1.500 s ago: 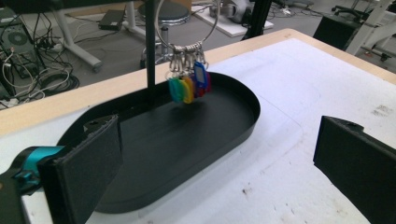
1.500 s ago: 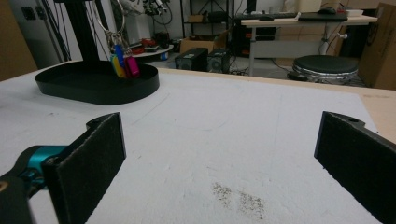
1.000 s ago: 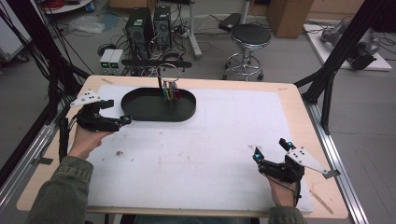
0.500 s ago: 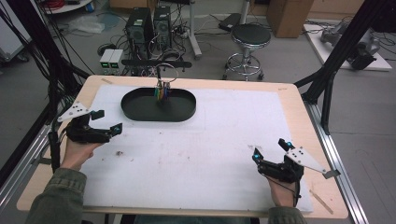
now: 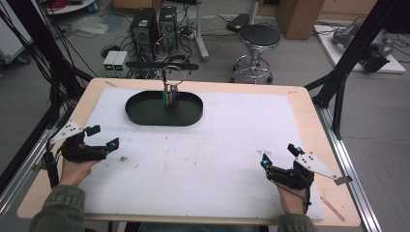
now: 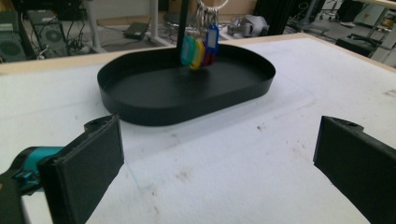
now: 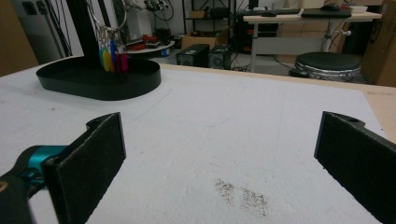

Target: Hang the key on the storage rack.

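The worktop (image 5: pixel 309 116) is a pale wooden board covered almost edge to edge with a white foam sheet (image 5: pixel 232 145), smudged here and there with small dark marks. At the far side, a little left of centre, sits a black oval tray (image 5: pixel 145 113) with a low upright wall; its floor is bare. A thin black post (image 6: pixel 181 28) rises at the tray's far rim, and from a metal ring at its top hangs a bunch of coloured key tags (image 5: pixel 170 95), which in the left gripper view read as teal, yellow, red and blue, dangling just above the tray floor. The person's left hand (image 5: pixel 75 169) holds the left tongs (image 5: pixel 103 137) near the left edge of the sheet, pointing right and slightly toward the tray; its jaws are spread wide with nothing between them, and through its own camera the tray lies straight ahead, apart from the jaw tips. The right hand (image 5: pixel 290 200) holds the right tongs (image 5: pixel 279 153) in the near right part of the sheet, well apart from the tray and aimed toward the far left; its jaws too are spread wide and empty, with bare foam and a faint grey smudge beneath them. Both tongs sit low over the sheet; whether they touch it I cannot tell. Beyond the far edge stand two computer towers (image 5: pixel 154 24) on the floor amid cables, and a round black stool (image 5: pixel 260 36) to their right.
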